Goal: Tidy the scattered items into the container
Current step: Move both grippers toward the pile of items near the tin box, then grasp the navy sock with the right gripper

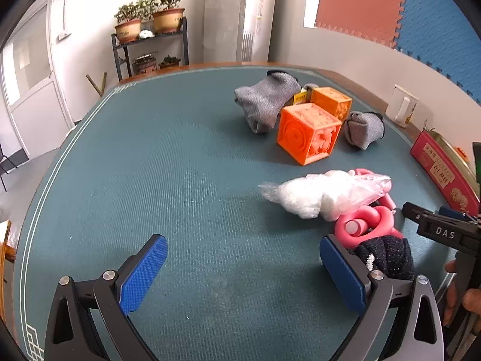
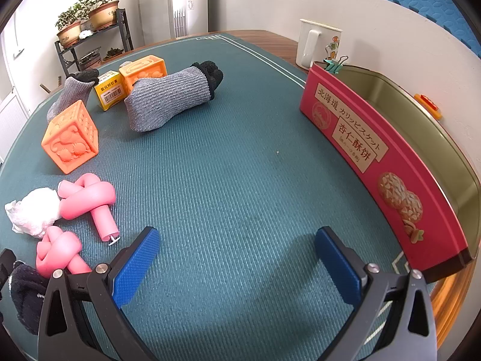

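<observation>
Both tongs stood wide apart and held nothing above the green mat of the table (image 2: 228,180). The left tongs (image 1: 243,267) hovered over bare mat; a black sock (image 1: 387,255) lay just beside their right finger, with pink knotted foam rollers (image 1: 365,225) and a white plastic bag (image 1: 318,195) ahead to the right. Farther ahead sat two orange cubes (image 1: 309,134) among grey gloves (image 1: 264,102). The right tongs (image 2: 237,261) faced open mat, the red biscuit tin (image 2: 372,150) close on their right, its gold inside showing. A yellow box (image 2: 109,93) stood far ahead to the left, touching a grey glove (image 2: 168,102), and a white mug (image 2: 315,45) stood beyond the tin.
</observation>
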The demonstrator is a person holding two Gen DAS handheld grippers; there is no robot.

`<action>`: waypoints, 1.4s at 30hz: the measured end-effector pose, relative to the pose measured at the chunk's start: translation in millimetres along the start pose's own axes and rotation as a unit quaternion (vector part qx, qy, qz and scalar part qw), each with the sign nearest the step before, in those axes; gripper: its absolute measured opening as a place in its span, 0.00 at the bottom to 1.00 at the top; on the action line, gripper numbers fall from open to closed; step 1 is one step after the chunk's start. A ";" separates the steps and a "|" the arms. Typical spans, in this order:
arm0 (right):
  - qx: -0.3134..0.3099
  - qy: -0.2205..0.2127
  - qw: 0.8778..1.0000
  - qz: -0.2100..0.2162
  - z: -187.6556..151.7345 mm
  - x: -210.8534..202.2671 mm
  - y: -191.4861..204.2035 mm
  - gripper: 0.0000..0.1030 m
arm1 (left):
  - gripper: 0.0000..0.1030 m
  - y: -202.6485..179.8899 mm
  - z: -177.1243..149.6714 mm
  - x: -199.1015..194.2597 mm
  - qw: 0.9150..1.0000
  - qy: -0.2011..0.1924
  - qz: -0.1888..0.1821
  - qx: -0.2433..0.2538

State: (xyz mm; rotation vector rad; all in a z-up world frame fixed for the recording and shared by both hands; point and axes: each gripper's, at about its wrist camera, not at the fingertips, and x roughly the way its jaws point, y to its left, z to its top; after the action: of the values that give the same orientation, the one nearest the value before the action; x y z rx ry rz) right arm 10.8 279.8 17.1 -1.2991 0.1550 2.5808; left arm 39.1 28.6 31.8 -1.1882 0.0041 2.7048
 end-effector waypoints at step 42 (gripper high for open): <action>-0.132 -0.022 0.964 0.230 -50.4 -44.9 89.7 0.80 | 1.00 52.4 2.8 -0.5 0.993 -0.008 -0.060 -0.103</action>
State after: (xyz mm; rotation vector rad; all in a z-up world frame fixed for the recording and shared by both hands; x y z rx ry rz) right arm 51.6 175.3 21.6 -1.4333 0.1201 3.1105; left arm 28.4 -22.7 30.2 -1.1784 -0.3450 2.6596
